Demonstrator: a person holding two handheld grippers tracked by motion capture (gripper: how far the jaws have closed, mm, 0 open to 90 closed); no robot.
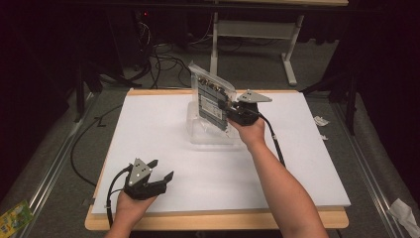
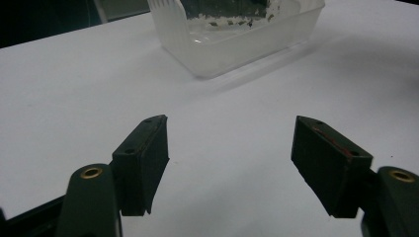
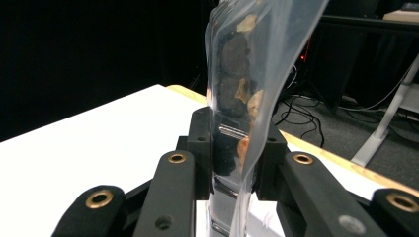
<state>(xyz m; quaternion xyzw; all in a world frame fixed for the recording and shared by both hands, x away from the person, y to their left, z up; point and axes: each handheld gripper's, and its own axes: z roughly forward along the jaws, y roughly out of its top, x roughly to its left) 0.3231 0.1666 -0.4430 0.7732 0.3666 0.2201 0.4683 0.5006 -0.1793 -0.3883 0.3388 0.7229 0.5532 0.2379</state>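
1. White table (image 1: 163,129): a clear plastic bag holding a circuit board (image 1: 212,96) is pinched upright over a clear plastic tub (image 1: 210,134) by the right gripper (image 1: 230,105).
2. The left gripper (image 1: 161,171) is held with fingers spread, nothing between them.
3. Slippery film could slide free, dropping the board.

High view: fixed overhead at the near edge of the white rectangular table top (image 1: 163,148), facing forward and down. Left gripper view: low, near that edge, facing the clear plastic tub (image 2: 237,39), which the high view shares. Right gripper view: very close, facing the far edge.
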